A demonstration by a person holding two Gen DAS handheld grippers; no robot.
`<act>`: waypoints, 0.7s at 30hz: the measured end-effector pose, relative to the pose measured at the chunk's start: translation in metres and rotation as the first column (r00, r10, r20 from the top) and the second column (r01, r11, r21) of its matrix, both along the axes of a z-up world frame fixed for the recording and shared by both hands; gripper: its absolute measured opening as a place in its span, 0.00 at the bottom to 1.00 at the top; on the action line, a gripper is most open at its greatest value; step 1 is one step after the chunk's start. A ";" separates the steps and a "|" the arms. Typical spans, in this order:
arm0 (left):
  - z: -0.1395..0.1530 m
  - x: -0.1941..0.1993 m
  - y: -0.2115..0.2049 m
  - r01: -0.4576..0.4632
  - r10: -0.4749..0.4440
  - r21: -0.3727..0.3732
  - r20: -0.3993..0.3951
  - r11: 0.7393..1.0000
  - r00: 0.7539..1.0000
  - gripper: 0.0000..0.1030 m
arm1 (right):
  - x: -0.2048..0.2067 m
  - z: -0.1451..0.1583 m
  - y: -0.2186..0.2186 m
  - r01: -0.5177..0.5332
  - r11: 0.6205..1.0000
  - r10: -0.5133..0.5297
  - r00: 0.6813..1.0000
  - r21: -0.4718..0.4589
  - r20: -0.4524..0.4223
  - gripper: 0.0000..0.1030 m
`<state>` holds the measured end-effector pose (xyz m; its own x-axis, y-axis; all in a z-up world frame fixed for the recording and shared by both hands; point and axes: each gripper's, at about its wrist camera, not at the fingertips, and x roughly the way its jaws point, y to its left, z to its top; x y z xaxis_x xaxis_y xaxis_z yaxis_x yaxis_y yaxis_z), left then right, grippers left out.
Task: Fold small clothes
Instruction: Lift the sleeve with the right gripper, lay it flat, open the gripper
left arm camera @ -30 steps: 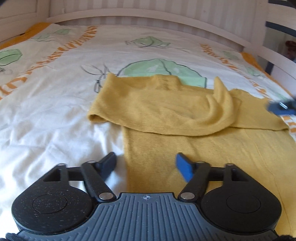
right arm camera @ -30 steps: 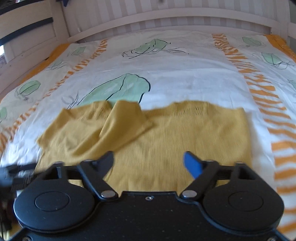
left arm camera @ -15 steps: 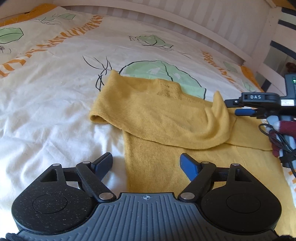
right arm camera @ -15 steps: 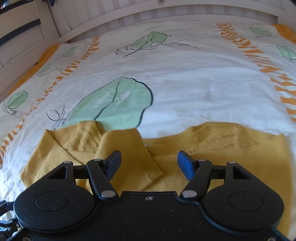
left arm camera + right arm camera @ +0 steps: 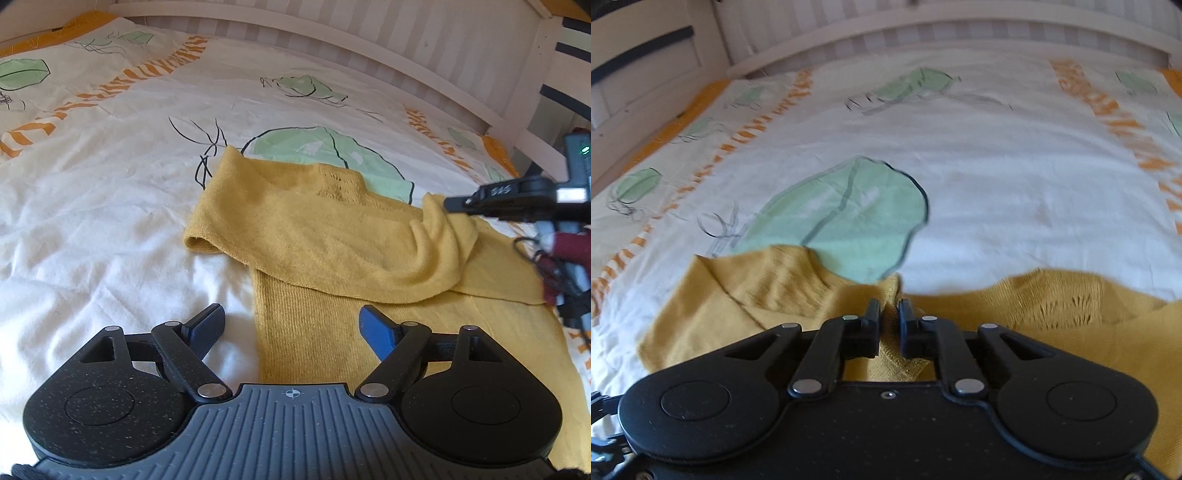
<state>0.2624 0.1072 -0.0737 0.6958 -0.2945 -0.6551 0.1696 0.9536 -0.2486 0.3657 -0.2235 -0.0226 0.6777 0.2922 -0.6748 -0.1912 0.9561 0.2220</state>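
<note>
The yellow knit top [image 5: 332, 236] lies flat on the bed's leaf-print cover [image 5: 110, 184], one sleeve folded across its chest. My right gripper [image 5: 888, 314] is closing its jaws, with a bunched fold of the top's upper edge pinched between them. My left gripper [image 5: 291, 325] hangs over the top's lower left edge, jaws wide apart and holding nothing.

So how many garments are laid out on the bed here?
1: a yellow knit top lying on the bedspread, one sleeve folded across it. The right gripper is closing on its cloth. Nothing else shows.
</note>
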 end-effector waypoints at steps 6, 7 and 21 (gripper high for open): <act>0.000 0.001 0.000 -0.003 0.003 -0.001 0.002 1.000 1.000 0.77 | -0.022 0.055 -0.016 0.008 0.999 -0.013 0.995 0.048 0.099 0.13; 0.000 0.001 0.000 -0.003 0.003 -0.001 0.002 1.000 1.000 0.77 | -0.026 0.065 -0.023 0.019 0.999 -0.024 0.993 0.045 0.116 0.11; -0.004 0.000 -0.002 0.001 -0.001 0.020 0.005 1.000 1.000 0.77 | -0.039 0.021 -0.085 0.114 0.979 -0.101 0.991 0.167 -0.088 0.55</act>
